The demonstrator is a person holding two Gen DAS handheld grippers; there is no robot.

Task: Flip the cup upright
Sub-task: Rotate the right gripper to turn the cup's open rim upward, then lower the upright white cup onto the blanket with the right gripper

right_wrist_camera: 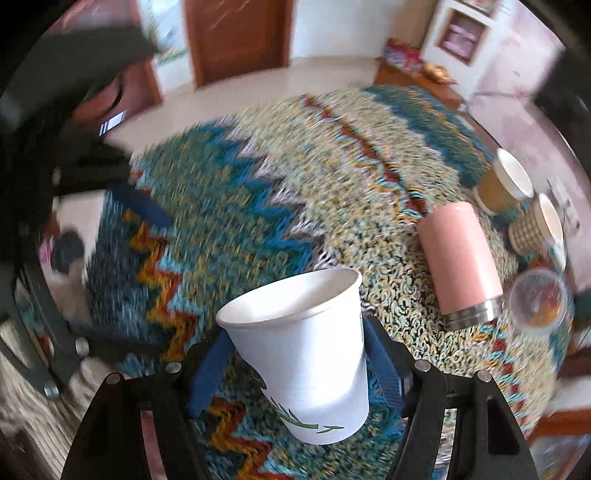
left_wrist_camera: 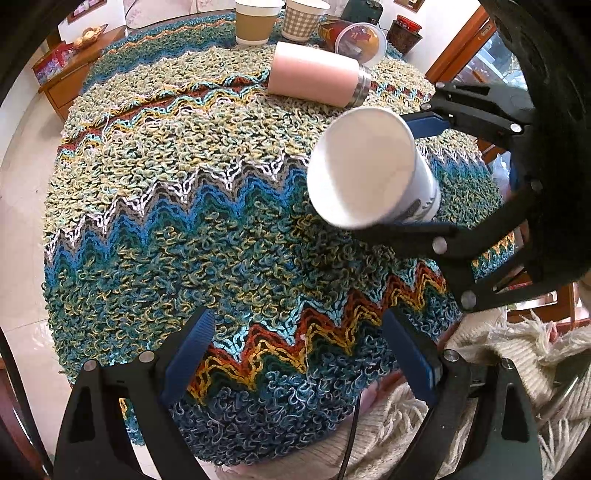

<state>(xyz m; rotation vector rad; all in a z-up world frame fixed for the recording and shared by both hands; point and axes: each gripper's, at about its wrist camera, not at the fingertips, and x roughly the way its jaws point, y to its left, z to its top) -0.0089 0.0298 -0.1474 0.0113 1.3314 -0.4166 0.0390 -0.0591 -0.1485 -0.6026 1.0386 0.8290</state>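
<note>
A white paper cup (right_wrist_camera: 306, 354) with a green leaf print sits between the fingers of my right gripper (right_wrist_camera: 295, 365), which is shut on it. The cup is lifted above the knitted cloth, its mouth up and tilted. In the left wrist view the same cup (left_wrist_camera: 369, 166) shows at the right, its mouth turned toward the camera, held by the right gripper (left_wrist_camera: 428, 173). My left gripper (left_wrist_camera: 299, 354) is open and empty over the near edge of the cloth. The right wrist view is blurred.
A round table wears a colourful zigzag knitted cloth (left_wrist_camera: 192, 206). A pink tumbler (left_wrist_camera: 314, 74) lies on its side at the back. A brown paper cup (left_wrist_camera: 255, 20), a checked cup (left_wrist_camera: 303, 18) and a clear-lidded tub (left_wrist_camera: 360, 40) stand behind it.
</note>
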